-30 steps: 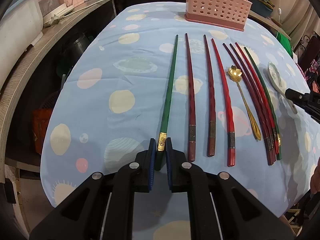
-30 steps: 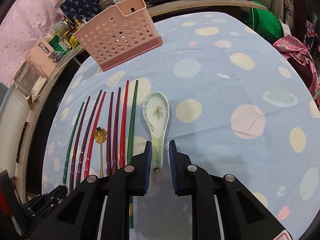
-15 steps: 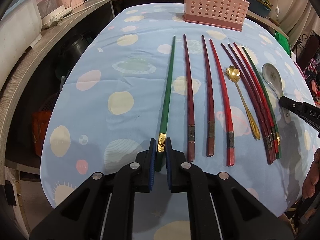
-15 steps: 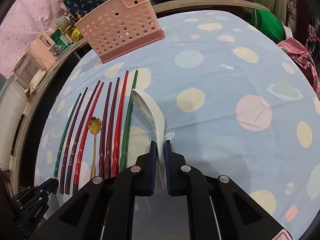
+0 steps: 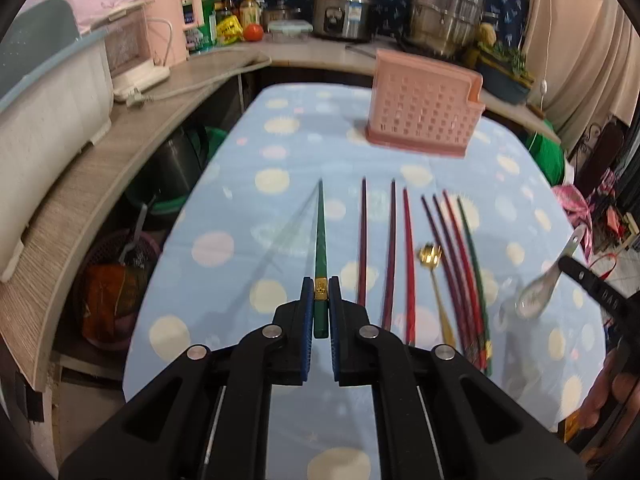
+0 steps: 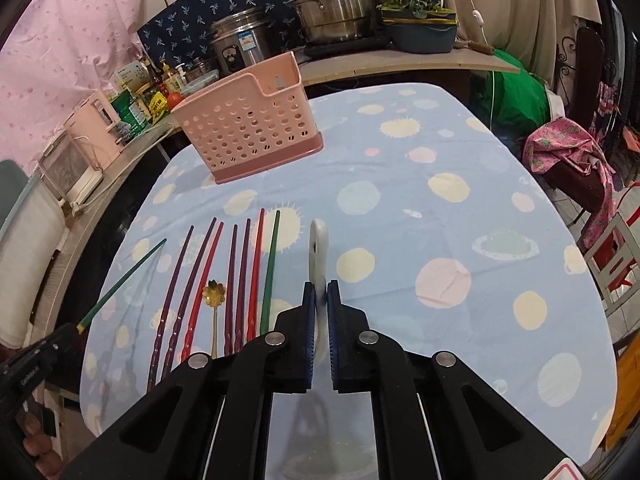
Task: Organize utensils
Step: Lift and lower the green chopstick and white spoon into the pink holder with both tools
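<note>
My left gripper (image 5: 321,290) is shut on a green chopstick (image 5: 320,232) by its gold-banded end and holds it lifted above the table, tip pointing away. My right gripper (image 6: 321,294) is shut on the handle of a white ceramic spoon (image 6: 319,248), held up on edge; the spoon also shows in the left wrist view (image 5: 540,288). Several red and dark red chopsticks (image 5: 406,248), another green chopstick (image 6: 270,268) and a gold flower spoon (image 6: 214,298) lie in a row on the blue spotted tablecloth. A pink perforated holder (image 5: 424,112) stands at the far side of the table.
A wooden counter (image 5: 100,168) curves along the left with appliances, bottles and steel pots (image 5: 344,8). A basket (image 5: 116,288) sits on the floor below the table's left edge. A chair with pink cloth (image 6: 568,160) is at the right.
Both grippers have risen from the table. The green chopstick is lifted in the left gripper, and the white spoon is lifted in the right one. Both views now look farther toward the counter.
</note>
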The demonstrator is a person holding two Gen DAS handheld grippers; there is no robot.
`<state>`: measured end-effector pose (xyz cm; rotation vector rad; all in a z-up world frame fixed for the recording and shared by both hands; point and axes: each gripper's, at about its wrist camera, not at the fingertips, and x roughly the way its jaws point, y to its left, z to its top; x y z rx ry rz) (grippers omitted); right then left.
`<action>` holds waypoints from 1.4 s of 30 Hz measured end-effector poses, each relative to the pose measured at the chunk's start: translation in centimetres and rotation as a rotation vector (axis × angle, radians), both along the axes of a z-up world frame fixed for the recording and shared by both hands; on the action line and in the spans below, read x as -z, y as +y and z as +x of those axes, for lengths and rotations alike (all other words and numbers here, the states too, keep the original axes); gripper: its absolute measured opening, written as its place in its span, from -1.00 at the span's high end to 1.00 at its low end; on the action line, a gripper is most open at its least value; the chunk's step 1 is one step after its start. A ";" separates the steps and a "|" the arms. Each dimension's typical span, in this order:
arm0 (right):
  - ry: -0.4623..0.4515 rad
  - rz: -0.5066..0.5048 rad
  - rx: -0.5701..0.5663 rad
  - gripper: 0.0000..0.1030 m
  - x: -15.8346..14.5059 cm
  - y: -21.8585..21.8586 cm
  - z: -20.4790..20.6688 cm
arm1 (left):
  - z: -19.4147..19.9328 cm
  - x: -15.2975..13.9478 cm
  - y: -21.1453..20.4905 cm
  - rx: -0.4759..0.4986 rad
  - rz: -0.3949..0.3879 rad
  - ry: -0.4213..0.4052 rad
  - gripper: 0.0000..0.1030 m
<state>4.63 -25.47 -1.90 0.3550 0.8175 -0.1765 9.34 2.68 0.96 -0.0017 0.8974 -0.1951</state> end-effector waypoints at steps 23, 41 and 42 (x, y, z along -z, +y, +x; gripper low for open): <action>-0.179 -0.015 -0.032 0.89 -8.6 -3.2 11.4 | 13.7 -18.0 -2.9 -0.007 -0.132 -0.320 0.87; -0.156 -0.035 -0.011 0.89 -7.8 -5.6 25.6 | 24.8 -21.0 -9.9 0.034 -0.202 -0.395 0.87; -0.147 -0.038 -0.012 0.89 -7.4 -5.5 25.8 | 25.3 -20.4 -10.0 0.033 -0.198 -0.381 0.87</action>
